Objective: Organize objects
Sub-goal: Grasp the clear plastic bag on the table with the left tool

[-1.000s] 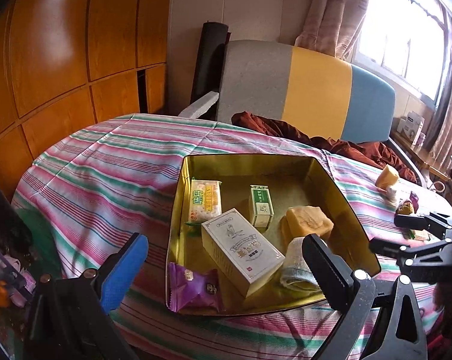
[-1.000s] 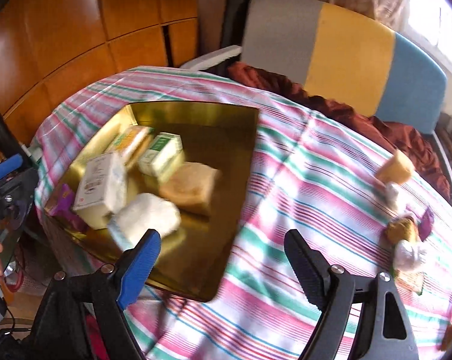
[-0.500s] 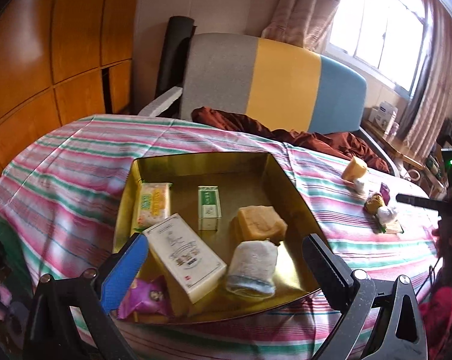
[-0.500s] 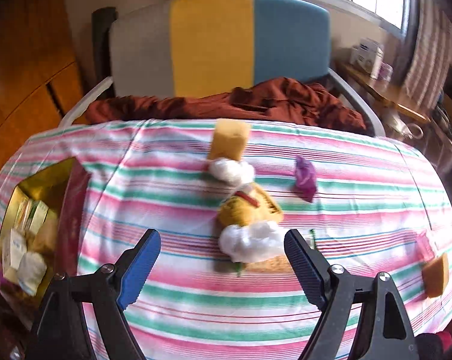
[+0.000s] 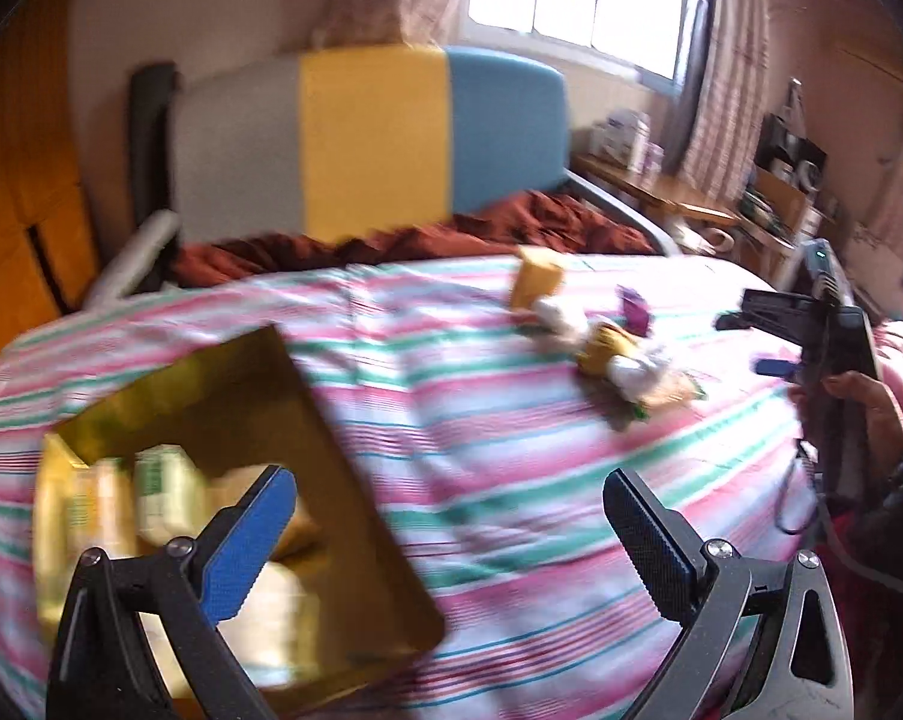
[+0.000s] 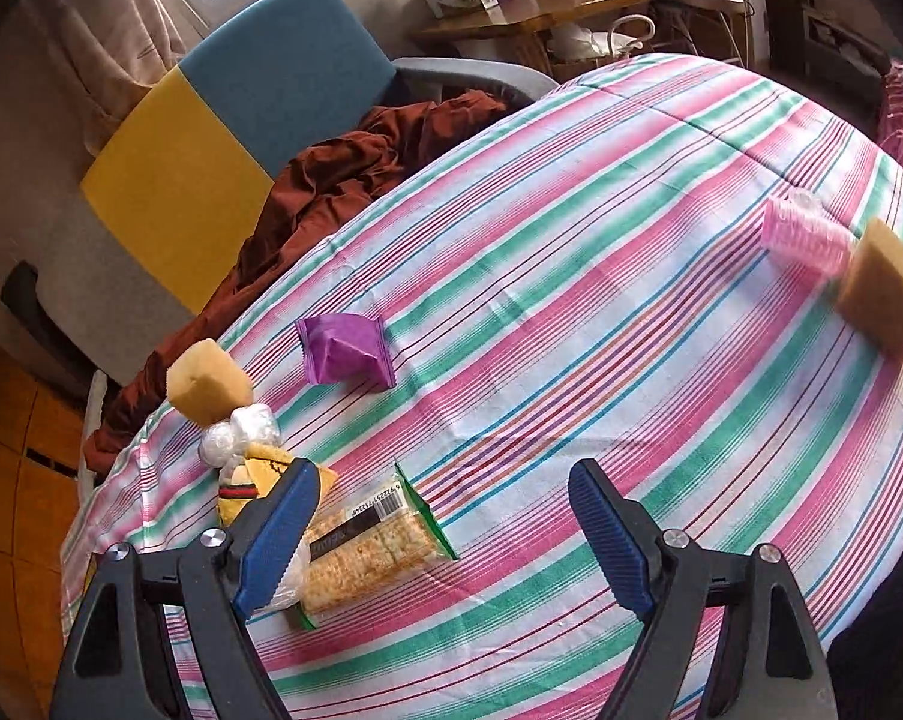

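Note:
A gold tray (image 5: 307, 420) holding several boxes and packets sits at the left on the striped tablecloth (image 5: 499, 456). My left gripper (image 5: 451, 540) is open and empty, over the tray's right edge. My right gripper (image 6: 445, 528) is open and empty above the cloth, and it also shows in the left wrist view (image 5: 769, 330). Loose items lie near it: a cracker packet (image 6: 373, 546), a purple packet (image 6: 346, 354), a yellow sponge (image 6: 208, 381), clear wrapped balls (image 6: 238, 435) and a yellow plush item (image 6: 253, 480). A pink roll (image 6: 805, 237) and a tan sponge (image 6: 886, 294) lie far right.
A grey, yellow and blue chair (image 5: 367, 132) with a dark red cloth (image 6: 343, 180) stands behind the table. A wooden shelf with boxes (image 6: 547, 0) is by the window. Orange wall panels (image 5: 19, 168) are at the left.
Both grippers have swung to the right. The tray has slid to the left of the left view. The right view has left the tray and now faces the loose items.

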The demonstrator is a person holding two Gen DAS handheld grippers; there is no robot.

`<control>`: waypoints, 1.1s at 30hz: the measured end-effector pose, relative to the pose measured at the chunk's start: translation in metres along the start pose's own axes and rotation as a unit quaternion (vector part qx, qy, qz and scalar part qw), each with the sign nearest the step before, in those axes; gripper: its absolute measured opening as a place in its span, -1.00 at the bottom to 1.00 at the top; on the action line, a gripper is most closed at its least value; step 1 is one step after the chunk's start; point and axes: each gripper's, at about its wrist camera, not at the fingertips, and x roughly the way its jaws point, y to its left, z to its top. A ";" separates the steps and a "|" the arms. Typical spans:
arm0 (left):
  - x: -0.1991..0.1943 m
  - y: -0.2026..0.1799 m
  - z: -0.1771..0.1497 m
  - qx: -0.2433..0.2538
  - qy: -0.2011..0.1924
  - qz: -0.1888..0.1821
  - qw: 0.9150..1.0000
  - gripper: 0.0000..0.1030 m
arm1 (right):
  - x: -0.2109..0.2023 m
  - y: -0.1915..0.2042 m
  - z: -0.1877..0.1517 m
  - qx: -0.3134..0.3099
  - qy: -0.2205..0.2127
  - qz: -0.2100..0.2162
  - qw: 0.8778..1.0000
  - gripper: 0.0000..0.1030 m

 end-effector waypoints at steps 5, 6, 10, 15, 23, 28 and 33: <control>0.049 -0.040 0.019 -0.005 0.044 -0.056 0.997 1.00 | 0.002 -0.003 0.000 0.005 0.011 0.014 1.000 0.68; 0.055 -0.045 0.021 -0.007 0.050 -0.064 0.997 1.00 | 0.004 -0.005 0.000 0.008 0.017 0.016 1.000 0.68; 0.083 -0.067 0.035 -0.004 0.059 -0.077 0.995 1.00 | 0.009 -0.011 0.000 0.026 0.034 0.023 0.999 0.68; 0.118 -0.078 0.048 -0.040 0.090 -0.105 0.990 1.00 | 0.008 -0.015 0.002 0.036 0.033 0.035 0.998 0.68; 0.167 -0.109 0.071 -0.056 0.108 -0.122 0.985 1.00 | 0.009 -0.019 0.004 0.052 0.035 0.050 0.997 0.68; 0.200 -0.128 0.079 -0.054 0.121 -0.107 0.985 1.00 | 0.012 -0.018 0.003 0.049 0.043 0.047 0.997 0.68; 0.220 -0.118 0.072 -0.073 0.133 -0.114 0.982 0.41 | 0.018 -0.018 0.003 0.048 0.051 0.041 0.997 0.68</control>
